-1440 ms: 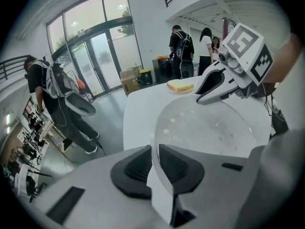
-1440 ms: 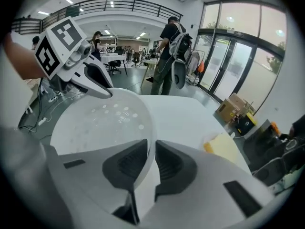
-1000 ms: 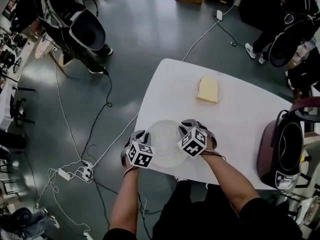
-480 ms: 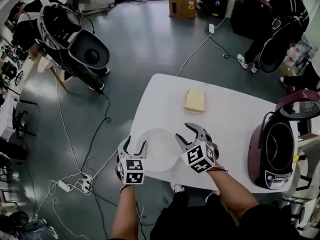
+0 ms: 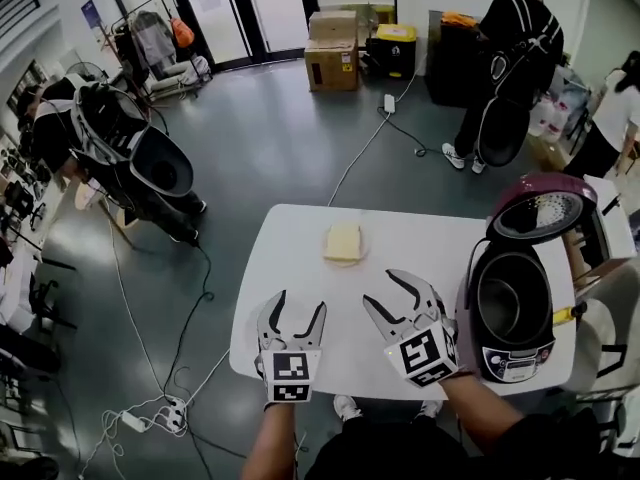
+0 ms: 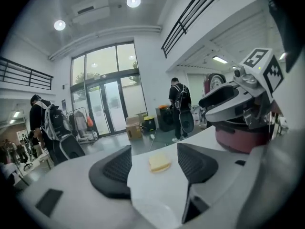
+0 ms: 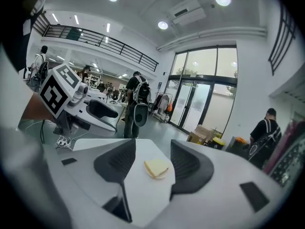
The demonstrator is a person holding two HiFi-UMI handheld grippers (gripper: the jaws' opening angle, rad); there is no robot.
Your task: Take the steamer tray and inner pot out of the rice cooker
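Head view: both tongs hang above the near edge of the white table (image 5: 300, 243), side by side, marker cubes facing me, forearms coming up from the bottom of the frame. Left gripper (image 5: 300, 303) has jaws apart, and they have just been opening; left gripper view shows only bare tabletop between the pads, nothing held. Right gripper (image 5: 382, 293) is the same: jaws parted, just been opening, and right gripper view shows an empty gap with table beyond. Both point forward across the table and a little downward, clear of the surface and touching nothing. Rice cooker (image 5: 512, 361) stands at the table's right end, near the right gripper, with its lid (image 5: 535, 213) swung up and back. That leaves the mouth reachable from above. Inner pot (image 5: 508, 303) sits in the cooker body, dark inside with a pale rim, so by my judgement that half of the task is not yet done. Steamer tray: I cannot pick it out in any view, neither in the cooker mouth nor on the table. A pale yellow slab (image 5: 343, 241) on a small plate lies mid-table, well ahead of both tongs and lined up between the jaws in each gripper view; it is not part of the job. Judgement: empty, parted jaws suit a fresh grab, and the right gripper is better placed for the pot rim.
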